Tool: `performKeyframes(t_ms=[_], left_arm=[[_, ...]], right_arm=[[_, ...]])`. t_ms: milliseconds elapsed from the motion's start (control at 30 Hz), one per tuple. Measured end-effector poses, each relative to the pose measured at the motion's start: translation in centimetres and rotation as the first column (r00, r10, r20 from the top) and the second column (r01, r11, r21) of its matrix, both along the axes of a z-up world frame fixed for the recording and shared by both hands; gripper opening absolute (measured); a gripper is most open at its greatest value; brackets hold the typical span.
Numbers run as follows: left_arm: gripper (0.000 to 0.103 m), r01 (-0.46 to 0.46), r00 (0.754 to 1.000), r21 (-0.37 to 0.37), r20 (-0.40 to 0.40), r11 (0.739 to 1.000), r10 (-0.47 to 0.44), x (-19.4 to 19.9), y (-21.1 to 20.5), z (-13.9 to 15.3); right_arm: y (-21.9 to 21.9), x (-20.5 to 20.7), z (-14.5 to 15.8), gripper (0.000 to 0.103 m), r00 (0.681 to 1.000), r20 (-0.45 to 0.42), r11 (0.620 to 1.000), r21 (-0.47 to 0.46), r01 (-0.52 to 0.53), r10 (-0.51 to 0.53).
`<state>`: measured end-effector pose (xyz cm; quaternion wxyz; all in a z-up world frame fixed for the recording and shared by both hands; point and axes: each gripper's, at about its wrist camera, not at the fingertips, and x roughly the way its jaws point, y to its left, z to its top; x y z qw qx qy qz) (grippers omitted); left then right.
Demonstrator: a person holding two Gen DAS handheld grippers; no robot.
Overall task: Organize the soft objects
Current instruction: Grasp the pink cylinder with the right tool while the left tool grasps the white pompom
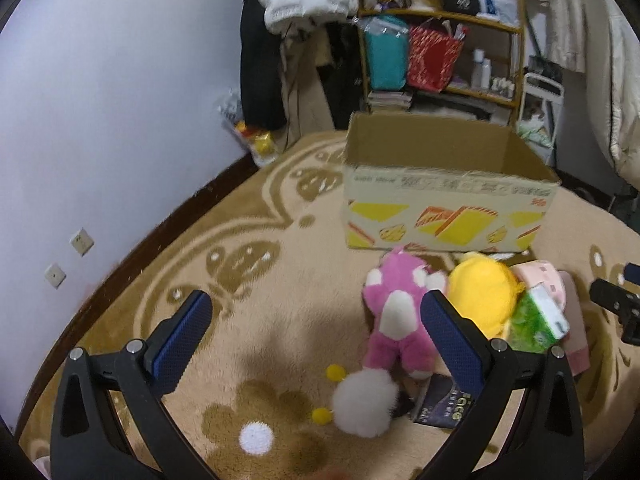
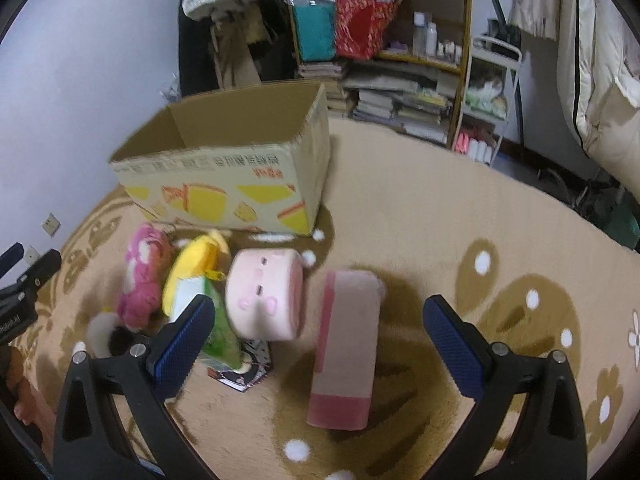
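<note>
Only the left wrist view caught the white pompom [image 1: 366, 403] with its little yellow balls, lying on the carpet [image 1: 256, 264] just in front of the pink bear [image 1: 394, 312], while the right wrist view was the one that properly showed the pink round cushion [image 2: 264, 294] and the long pink pillow [image 2: 346, 350] lying flat beside it. The left gripper [image 1: 316, 328] was spread wide and had nothing in it, and the right gripper [image 2: 318, 330] was the same, wide open over the long pillow (not touching it as far as I could see). The yellow plush [image 1: 482, 296] was wedged between the bear and the cushion, with a green pack [image 1: 538, 320] leaning on it and half hidden. A dark booklet [image 1: 444, 402] under the pile was too blurry to read. The open cardboard box [image 1: 444, 184] stood just behind the toys, and a cluttered shelf [image 2: 400, 52] sat further back by the wall.
</note>
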<state>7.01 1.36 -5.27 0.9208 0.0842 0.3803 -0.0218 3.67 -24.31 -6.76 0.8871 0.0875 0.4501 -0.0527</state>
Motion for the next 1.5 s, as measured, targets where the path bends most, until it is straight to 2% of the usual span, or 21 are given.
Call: performKeyframes(t_ms=[133, 267, 367, 500, 700, 800, 1033, 1133, 1267, 1333, 1367, 1433, 1500], left_arm=[[0.103, -0.002, 0.997, -0.012, -0.075, 1.000, 0.001, 1.0, 0.1, -1.4], [0.103, 0.003, 0.993, 0.024, -0.118, 1.000, -0.001, 1.1, -0.4, -2.7], [0.103, 0.027, 0.987, 0.053, -0.158, 0.998, -0.018, 1.1, -1.0, -3.6], [0.103, 0.073, 0.969, 0.044, -0.238, 0.996, -0.061, 1.4, -1.6, -5.3], [0.102, 0.076, 0.944, 0.041, -0.325, 0.996, -0.059, 1.8, -1.6, -7.0], [0.089, 0.068, 0.923, 0.028, -0.381, 0.997, -0.052, 2.0, -1.4, -7.9], [0.077, 0.063, 0.901, 0.024, -0.432, 0.998, -0.046, 2.1, -1.3, -9.2], [0.061, 0.078, 0.885, -0.012, -0.460, 0.997, -0.075, 2.1, -1.4, -9.5], [0.057, 0.097, 0.871, -0.024, -0.481, 0.995, -0.096, 1.8, -1.7, -9.7], [0.043, 0.106, 0.863, -0.052, -0.491, 0.993, -0.118, 1.6, -1.8, -9.7], [0.040, 0.109, 0.859, -0.067, -0.495, 0.992, -0.128, 1.6, -1.8, -9.7], [0.036, 0.120, 0.859, -0.074, -0.492, 0.990, -0.141, 1.5, -2.0, -9.6], [0.034, 0.126, 0.863, -0.067, -0.485, 0.990, -0.143, 1.5, -2.2, -9.5]], right_arm=[[-0.3, 0.5, -0.8, 0.103, 0.999, -0.030, 1.000, 0.000, 0.013, -0.013], [-0.7, 1.1, -1.5, 0.102, 0.998, -0.056, 1.000, -0.006, 0.026, -0.027], [-1.3, 1.7, -2.2, 0.098, 0.995, -0.084, 0.999, -0.005, 0.047, -0.047], [-2.1, 2.2, -3.3, 0.089, 0.988, -0.135, 0.997, 0.016, 0.078, -0.075], [-2.5, 2.8, -5.1, 0.078, 0.977, -0.204, 0.997, 0.021, 0.074, -0.068], [-2.6, 3.4, -6.3, 0.073, 0.968, -0.244, 0.996, 0.047, 0.073, -0.060], [-2.6, 3.9, -7.9, 0.070, 0.960, -0.272, 0.997, 0.034, 0.073, -0.061], [-2.6, 3.9, -8.0, 0.067, 0.960, -0.274, 0.996, 0.039, 0.074, -0.061], [-2.2, 3.6, -8.0, 0.067, 0.959, -0.280, 0.997, 0.032, 0.066, -0.055], [-1.7, 3.2, -7.9, 0.067, 0.957, -0.285, 0.998, 0.026, 0.062, -0.052], [-1.6, 3.0, -7.9, 0.067, 0.956, -0.287, 0.998, 0.025, 0.060, -0.050], [-1.1, 2.8, -7.9, 0.063, 0.956, -0.289, 0.998, 0.015, 0.053, -0.046], [-1.0, 3.0, -8.0, 0.053, 0.957, -0.286, 0.999, 0.013, 0.043, -0.037]])
